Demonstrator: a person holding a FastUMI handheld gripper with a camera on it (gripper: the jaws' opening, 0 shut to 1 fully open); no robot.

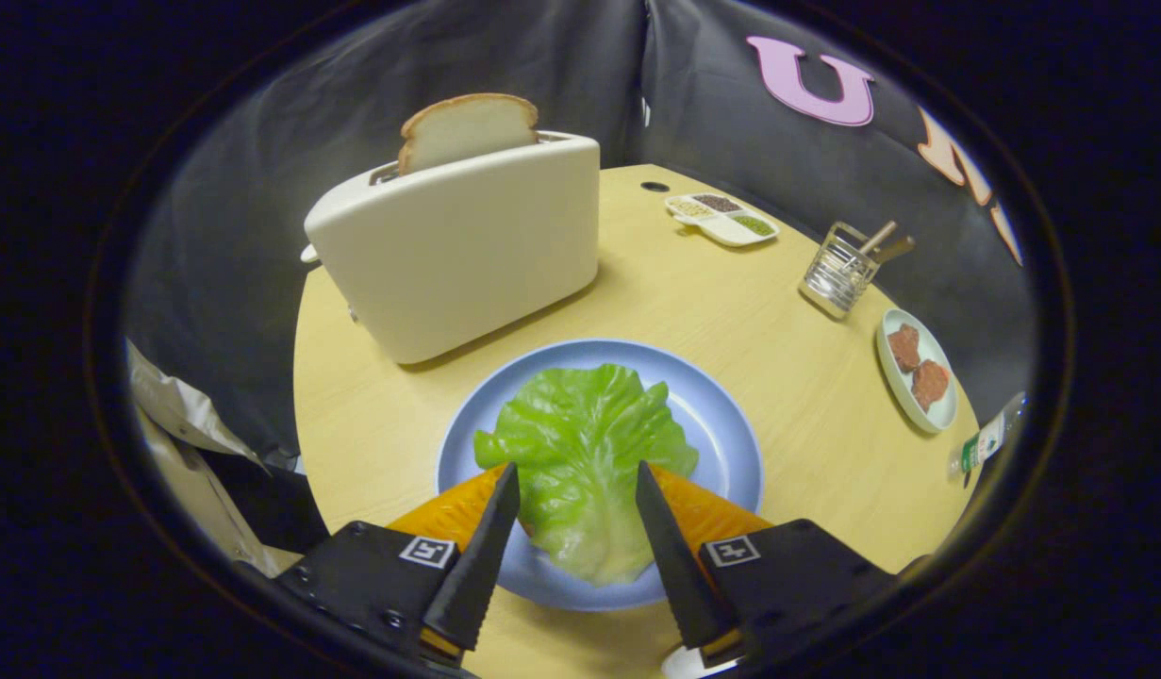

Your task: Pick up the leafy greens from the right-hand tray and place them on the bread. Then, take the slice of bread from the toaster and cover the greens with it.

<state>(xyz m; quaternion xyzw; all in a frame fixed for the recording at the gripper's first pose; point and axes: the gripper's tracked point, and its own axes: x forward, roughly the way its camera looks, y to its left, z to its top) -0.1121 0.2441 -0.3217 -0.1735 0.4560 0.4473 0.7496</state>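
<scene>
The gripper (pixel 577 481) hangs just above the near part of a blue plate (pixel 731 443), its two fingers spread apart and gripping nothing, with clear space between each tip and the leaf below. Between the fingertips and running out ahead of them toward 12 o'clock lies the lettuce leaf (pixel 580 453), spread flat across the middle of the plate; whether bread lies under it cannot be told, since the leaf covers the plate's centre. The plate rests on a round light wooden table (pixel 731 321). Beyond the plate, at about 11 o'clock from the fingers, stands a cream toaster (pixel 467 255), and a slice of bread (pixel 467 127) sticks up out of its slot, upright and untouched. Farther off at about 1 o'clock sits a small white divided dish (pixel 721 219) with seeds or grains in its compartments. At about 2 o'clock, nearer the table's rim, stands a wire holder (pixel 837 273) with wooden handles poking out of it. Beside it, closer in along the rim, at nearly 3 o'clock, is a small pale plate (pixel 920 401) carrying two reddish-brown pieces (pixel 918 368), apart from the blue plate.
</scene>
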